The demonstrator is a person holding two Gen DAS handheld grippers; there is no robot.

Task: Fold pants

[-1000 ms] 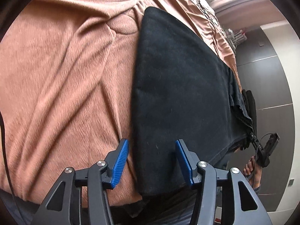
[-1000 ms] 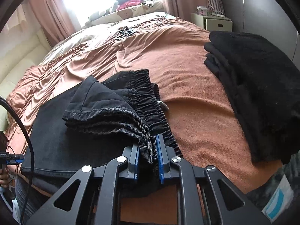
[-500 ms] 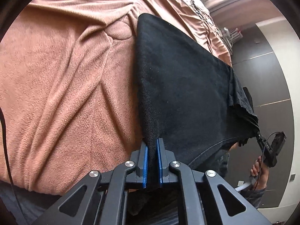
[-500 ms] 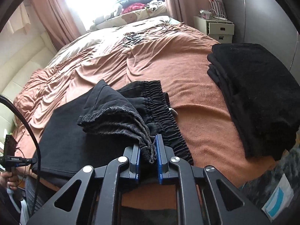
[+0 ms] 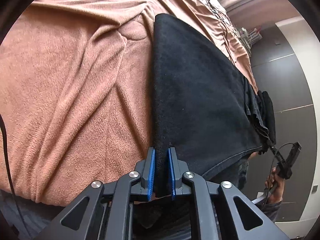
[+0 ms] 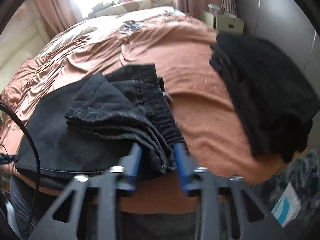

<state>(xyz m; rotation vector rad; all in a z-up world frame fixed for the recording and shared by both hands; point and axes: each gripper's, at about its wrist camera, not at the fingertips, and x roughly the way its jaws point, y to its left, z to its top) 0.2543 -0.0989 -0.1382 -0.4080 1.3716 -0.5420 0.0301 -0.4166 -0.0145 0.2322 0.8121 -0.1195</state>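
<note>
Black pants (image 5: 200,90) lie folded on a brown blanket (image 5: 70,80). My left gripper (image 5: 161,150) pinches the near fold edge; its jaws are easing open, but the cloth still fills the gap between the blue pads. In the right wrist view the pants (image 6: 60,140) have their leg hems (image 6: 104,116) laid over the elastic waistband (image 6: 152,92). My right gripper (image 6: 157,148) is opening. The layered hems lie between its pads without being pressed.
A stack of folded black clothes (image 6: 270,100) sits to the right on the blanket (image 6: 200,110). A bedside cabinet (image 6: 226,23) stands by the dark wall. A cable (image 6: 30,140) crosses at left. The person's hand (image 5: 274,182) shows at right.
My left jaws went from wide open to closed on the pants' fold edge. The right jaws, earlier clamped on the hems, have spread apart and let them go.
</note>
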